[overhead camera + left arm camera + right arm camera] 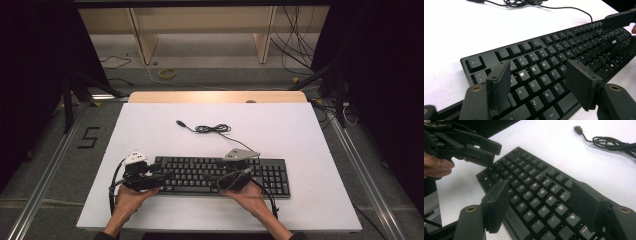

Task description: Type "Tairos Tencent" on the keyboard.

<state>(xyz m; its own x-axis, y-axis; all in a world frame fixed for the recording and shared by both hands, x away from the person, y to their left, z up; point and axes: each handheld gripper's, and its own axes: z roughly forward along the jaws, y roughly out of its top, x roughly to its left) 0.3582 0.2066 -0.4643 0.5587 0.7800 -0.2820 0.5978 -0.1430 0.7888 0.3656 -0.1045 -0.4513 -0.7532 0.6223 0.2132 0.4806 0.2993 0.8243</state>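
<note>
Both grippers, left [537,82] and right [539,206], are hovering spread wide over my keyboard [220,175], lying mid-table; I'm risking mashing neighbouring keys if either descends tilted.

High view: fixed cam above the person's side, looks fwd and down, far off; takes in the whole table [300,125], the keyboard [220,175], the cable [212,129] and the floor beyond.

Left gripper view: cam sits low, just behind its jaws, v. close; faces along the keyboard [544,75] from its Esc end. W and E keys lie between the fingers [499,87]; the right gripper [624,27] is far beyond them, top right.

Right gripper view: same low, close set, facing the opp. way; O and P keys near the fingers [587,207], left gripper [481,151] beyond, top left.

All 3 share the keyboard [524,182] and cable.
</note>
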